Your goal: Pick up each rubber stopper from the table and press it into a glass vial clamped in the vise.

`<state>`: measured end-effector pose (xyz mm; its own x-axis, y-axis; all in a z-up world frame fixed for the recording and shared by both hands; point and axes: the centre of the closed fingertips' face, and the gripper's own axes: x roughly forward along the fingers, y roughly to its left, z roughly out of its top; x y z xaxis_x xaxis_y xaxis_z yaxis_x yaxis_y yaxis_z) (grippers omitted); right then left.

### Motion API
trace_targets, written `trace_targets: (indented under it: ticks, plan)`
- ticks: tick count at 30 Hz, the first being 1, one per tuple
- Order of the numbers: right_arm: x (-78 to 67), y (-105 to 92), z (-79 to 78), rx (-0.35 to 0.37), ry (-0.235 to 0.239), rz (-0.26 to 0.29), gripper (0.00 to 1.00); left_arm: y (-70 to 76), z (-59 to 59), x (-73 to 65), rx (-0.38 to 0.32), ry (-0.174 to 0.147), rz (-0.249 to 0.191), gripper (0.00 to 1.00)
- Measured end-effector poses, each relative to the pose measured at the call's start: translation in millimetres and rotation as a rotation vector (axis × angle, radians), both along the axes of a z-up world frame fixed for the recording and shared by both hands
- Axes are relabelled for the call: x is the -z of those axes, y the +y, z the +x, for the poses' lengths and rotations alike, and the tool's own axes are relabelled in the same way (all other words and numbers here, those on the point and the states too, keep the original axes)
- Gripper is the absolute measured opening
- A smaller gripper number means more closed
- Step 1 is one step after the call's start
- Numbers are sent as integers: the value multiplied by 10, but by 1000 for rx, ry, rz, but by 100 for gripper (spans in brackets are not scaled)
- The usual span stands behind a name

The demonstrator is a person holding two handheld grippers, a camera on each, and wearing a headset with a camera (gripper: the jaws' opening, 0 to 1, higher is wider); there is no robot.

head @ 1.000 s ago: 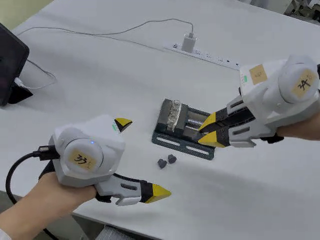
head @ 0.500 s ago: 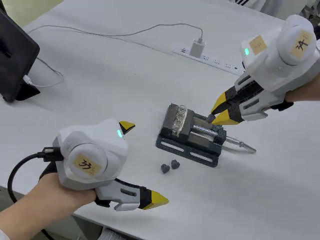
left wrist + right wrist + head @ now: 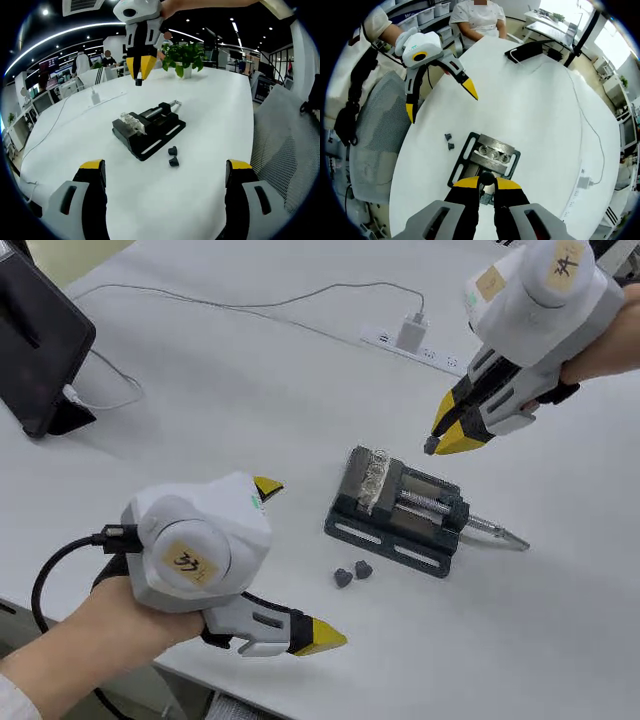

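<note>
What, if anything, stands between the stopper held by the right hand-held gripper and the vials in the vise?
Nothing visible does. The right hand-held gripper holds the stopper in the air beyond the vise, with open air between it and the vials. The left hand-held gripper and two loose stoppers are off to one side.

Handwritten in dark pen on a tan sticker, on the round back of the left hand-held gripper: two digits, most likely 33, seen upside down. On a second tan sticker, on the back of the right hand-held gripper: probably 34, tilted. On a third tan sticker on its side: too small to read.
</note>
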<state>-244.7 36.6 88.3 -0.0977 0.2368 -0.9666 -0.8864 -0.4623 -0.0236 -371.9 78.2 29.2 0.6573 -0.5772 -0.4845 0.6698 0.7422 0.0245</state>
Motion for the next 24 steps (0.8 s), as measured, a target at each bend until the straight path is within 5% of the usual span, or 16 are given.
trace_targets:
  ticks: [16,24]
  plan:
    - [262,243,28,-62,13,-82,6,51,17,58,-17,24,-1,99]
    - [437,327,93,-35,33,-90,6,61,45,87,-30,32,-13,99]
